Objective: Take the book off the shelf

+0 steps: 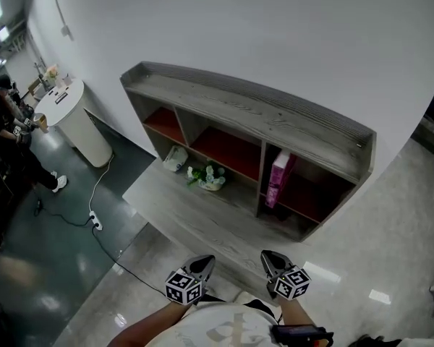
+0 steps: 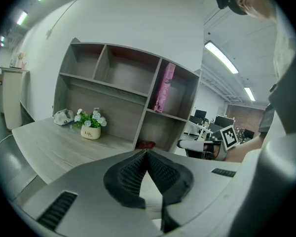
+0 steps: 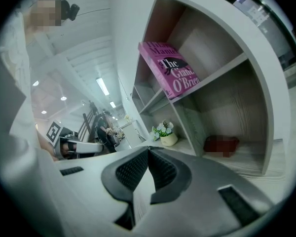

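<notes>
Head view: the slim pink book [image 1: 278, 179] stood upright in the right compartment of the shelf [image 1: 275, 114], well apart from the left tongs [image 1: 200, 267] and right tongs [image 1: 273, 261]. Left gripper view: left tongs clenched, empty. Right gripper view: right tongs clenched, empty; book cover bore dark lettering

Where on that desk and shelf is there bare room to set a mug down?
The front of the desk, ahead of the flower pot and white object, is bare, and so is the top board of the shelf. The two upper compartments left of the pink book look empty. Tightest: the book's compartment and around the pot.
</notes>
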